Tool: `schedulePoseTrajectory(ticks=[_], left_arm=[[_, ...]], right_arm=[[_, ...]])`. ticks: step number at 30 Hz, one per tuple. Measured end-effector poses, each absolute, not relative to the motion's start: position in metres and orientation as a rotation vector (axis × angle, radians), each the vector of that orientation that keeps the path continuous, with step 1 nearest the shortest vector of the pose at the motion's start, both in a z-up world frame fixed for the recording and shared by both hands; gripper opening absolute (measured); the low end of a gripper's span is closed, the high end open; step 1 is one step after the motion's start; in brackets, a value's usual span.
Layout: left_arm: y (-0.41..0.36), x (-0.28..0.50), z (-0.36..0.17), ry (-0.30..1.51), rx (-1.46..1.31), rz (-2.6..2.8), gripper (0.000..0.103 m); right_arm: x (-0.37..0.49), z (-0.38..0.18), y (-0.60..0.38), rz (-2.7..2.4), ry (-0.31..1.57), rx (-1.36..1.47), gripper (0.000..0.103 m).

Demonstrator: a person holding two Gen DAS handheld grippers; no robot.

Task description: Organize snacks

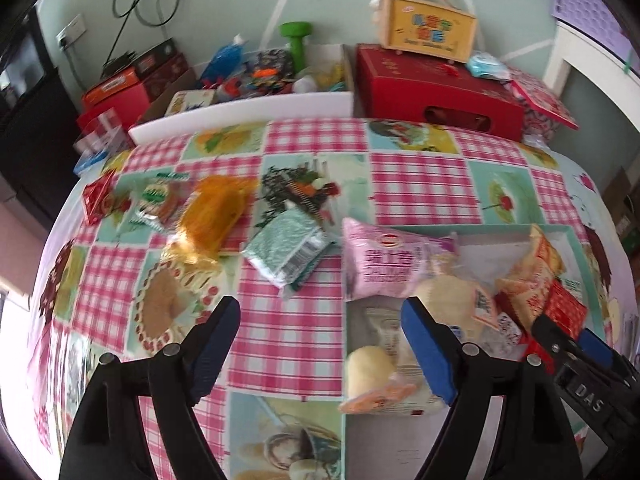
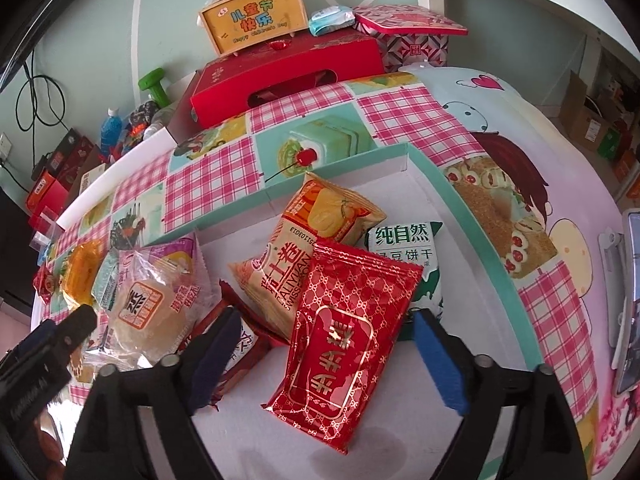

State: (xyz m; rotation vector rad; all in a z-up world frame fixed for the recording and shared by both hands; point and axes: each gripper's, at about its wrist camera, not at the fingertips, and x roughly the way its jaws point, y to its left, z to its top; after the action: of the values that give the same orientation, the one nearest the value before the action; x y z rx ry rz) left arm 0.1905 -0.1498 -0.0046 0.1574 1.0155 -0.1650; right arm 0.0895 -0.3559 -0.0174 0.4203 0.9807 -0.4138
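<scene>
Both hand-held grippers open, empty: right hand-held gripper [image 2: 326, 354] over red gold-patterned packet [image 2: 345, 354] inside teal-rimmed box [image 2: 472, 216]; left hand-held gripper [image 1: 320, 344] above tabletop [image 1: 288, 336]. Risk: pink packet [image 1: 384, 264] overhanging rim, liable to slide out if nudged.

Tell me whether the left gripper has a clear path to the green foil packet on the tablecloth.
Probably yes. The left gripper is open with nothing between its jaws, and the green foil packet lies flat on bare checked tablecloth just ahead, apart from the orange packet and the pink bag.
</scene>
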Motion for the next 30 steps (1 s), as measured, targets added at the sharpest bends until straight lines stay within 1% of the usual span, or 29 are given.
schedulePoseTrajectory(ticks=[1,2,3,9,20,30], left_arm=[[-0.146,0.193,-0.007,1.022,0.154,-0.146,0.087],[-0.143,0.194,-0.008,1.026,0.151,-0.131,0.092],[-0.139,0.195,-0.009,1.028,0.146,-0.117,0.093],[-0.121,0.202,-0.011,1.040,0.102,-0.068,0.095],[-0.100,0.209,-0.010,1.051,0.037,-0.022,0.095],[-0.089,0.210,-0.012,1.058,0.028,-0.015,0.095]], right_arm=[[0.090,-0.017,-0.356,-0.415,0.979,0.417,0.097],[0.089,-0.017,-0.355,-0.418,0.973,0.413,0.102],[0.089,-0.016,-0.355,-0.421,0.966,0.409,0.103],[0.089,-0.013,-0.351,-0.427,0.948,0.387,0.103],[0.085,0.007,-0.333,-0.378,0.860,0.354,0.103],[0.087,0.008,-0.321,-0.336,0.851,0.350,0.103]])
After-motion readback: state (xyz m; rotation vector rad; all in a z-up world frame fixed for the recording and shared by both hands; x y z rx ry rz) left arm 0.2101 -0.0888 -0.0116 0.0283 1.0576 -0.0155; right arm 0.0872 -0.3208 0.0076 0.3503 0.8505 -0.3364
